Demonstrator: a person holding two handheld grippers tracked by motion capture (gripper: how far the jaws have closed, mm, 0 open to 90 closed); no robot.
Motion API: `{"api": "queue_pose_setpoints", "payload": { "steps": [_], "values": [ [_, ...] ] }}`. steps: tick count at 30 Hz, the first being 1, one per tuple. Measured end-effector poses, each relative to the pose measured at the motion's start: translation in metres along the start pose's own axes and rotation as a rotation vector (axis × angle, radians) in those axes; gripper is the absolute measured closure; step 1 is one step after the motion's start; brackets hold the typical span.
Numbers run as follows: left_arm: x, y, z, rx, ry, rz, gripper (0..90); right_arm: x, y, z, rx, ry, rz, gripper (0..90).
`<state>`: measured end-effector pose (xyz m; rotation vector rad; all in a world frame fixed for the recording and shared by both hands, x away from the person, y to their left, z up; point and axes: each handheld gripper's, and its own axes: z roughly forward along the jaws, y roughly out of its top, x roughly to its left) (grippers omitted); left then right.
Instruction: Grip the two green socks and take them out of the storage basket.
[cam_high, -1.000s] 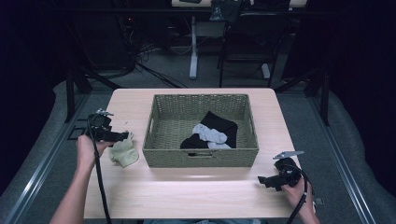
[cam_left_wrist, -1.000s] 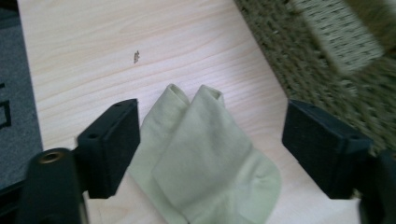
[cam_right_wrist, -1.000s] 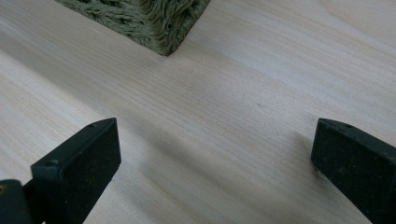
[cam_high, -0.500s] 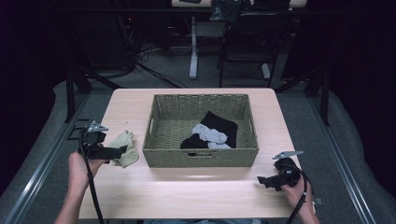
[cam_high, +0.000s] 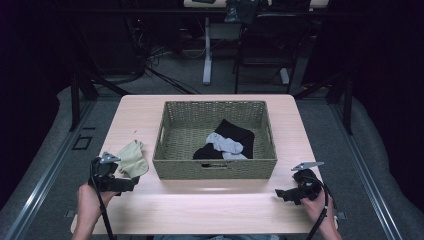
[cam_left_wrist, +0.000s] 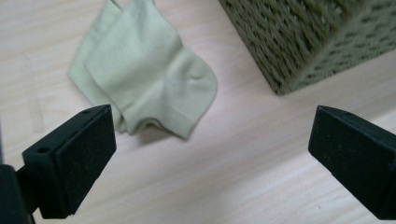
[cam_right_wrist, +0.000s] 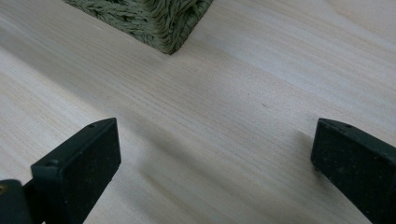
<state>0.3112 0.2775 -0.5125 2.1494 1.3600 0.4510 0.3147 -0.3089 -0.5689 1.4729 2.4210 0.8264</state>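
Observation:
A pale green sock (cam_high: 132, 158) (cam_left_wrist: 148, 82) lies folded on the wooden table (cam_high: 220, 205), left of a woven basket (cam_high: 215, 165). Inside the basket are black socks (cam_high: 236, 131) and a grey sock (cam_high: 225, 143). My left gripper (cam_high: 129, 184) (cam_left_wrist: 210, 154) sits near the table's front left, just short of the green sock, open with nothing between its jaws. At the front right my right gripper (cam_high: 281, 193) (cam_right_wrist: 215, 168) hovers low over bare wood, open and holding nothing. The basket's corner (cam_right_wrist: 168, 28) shows ahead of it.
Table edges lie close to both hands at the front. Beyond the table are a dark floor, chair legs (cam_high: 206, 55) and cables. Bare wood runs along the front between the two grippers.
My left gripper has pulled back toward the front edge, away from the green sock, which now lies free on the table. The right gripper has stayed put.

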Motion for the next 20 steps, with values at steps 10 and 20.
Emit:
{"api": "queue_pose_setpoints", "payload": {
  "steps": [10,20],
  "values": [
    [-0.009,-0.025,0.018,0.046,0.002,0.02,0.0,0.0,0.0,0.0,0.001,0.006,0.0,0.8],
    [-0.006,-0.033,0.031,0.067,0.001,0.005,0.0,0.0,0.001,0.001,-0.003,-0.008,-0.002,0.8]
  ]
}}
